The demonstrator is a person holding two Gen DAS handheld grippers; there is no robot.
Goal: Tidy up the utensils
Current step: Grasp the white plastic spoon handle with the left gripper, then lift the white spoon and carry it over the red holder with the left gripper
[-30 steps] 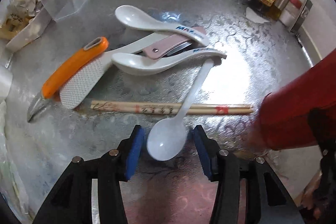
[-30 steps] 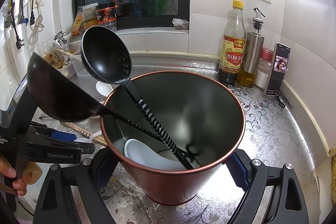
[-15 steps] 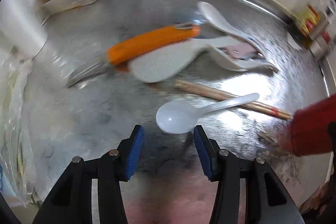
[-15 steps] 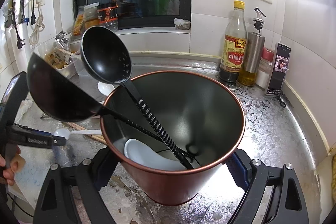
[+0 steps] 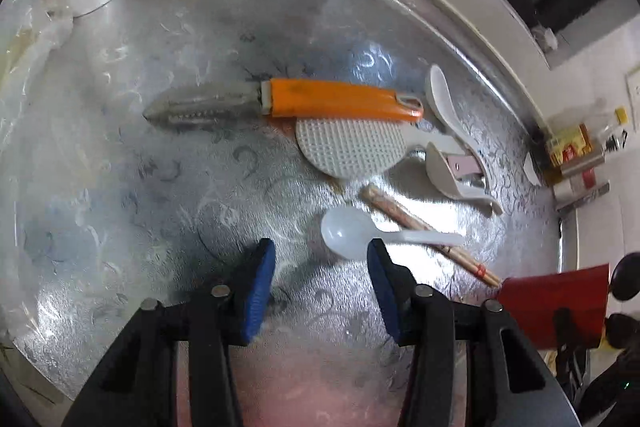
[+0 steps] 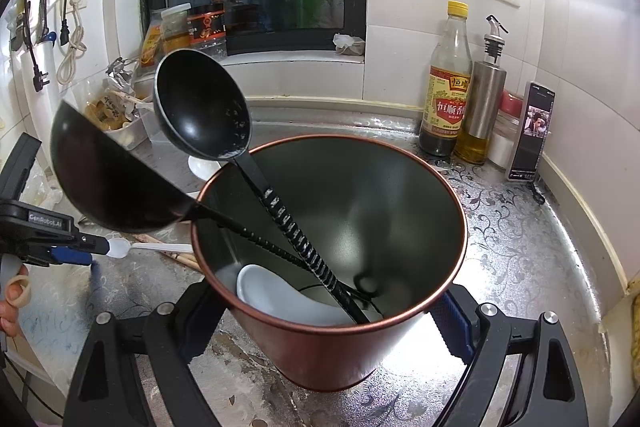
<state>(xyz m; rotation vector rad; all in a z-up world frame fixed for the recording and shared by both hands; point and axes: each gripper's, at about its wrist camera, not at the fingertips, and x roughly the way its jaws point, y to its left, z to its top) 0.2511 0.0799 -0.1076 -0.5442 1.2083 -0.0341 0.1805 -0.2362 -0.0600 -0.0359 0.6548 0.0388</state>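
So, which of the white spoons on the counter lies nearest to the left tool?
The thin plastic spoon, bowl just ahead of the left tool, handle across the chopsticks. The two ceramic spoons lie farther back.

On the shiny patterned steel counter [image 5: 168, 187], a small white plastic spoon [image 5: 352, 233], lying just ahead of the left gripper [image 5: 320, 267], handle across a pair of wooden chopsticks [image 5: 404, 219]. Behind those, a white dimpled rice paddle [image 5: 352, 147]. Behind the paddle and touching it, an orange-handled peeler knife [image 5: 304, 103]. To the right, two white ceramic soup spoons [image 5: 444, 103]. Far right, a copper-red round metal holder [image 6: 332, 347] between the right gripper's [image 6: 328, 323] fingers. Inside the holder, two black ladles [image 6: 200, 111], leaning left over the rim, and another white ceramic spoon [image 6: 280, 295] at the bottom.
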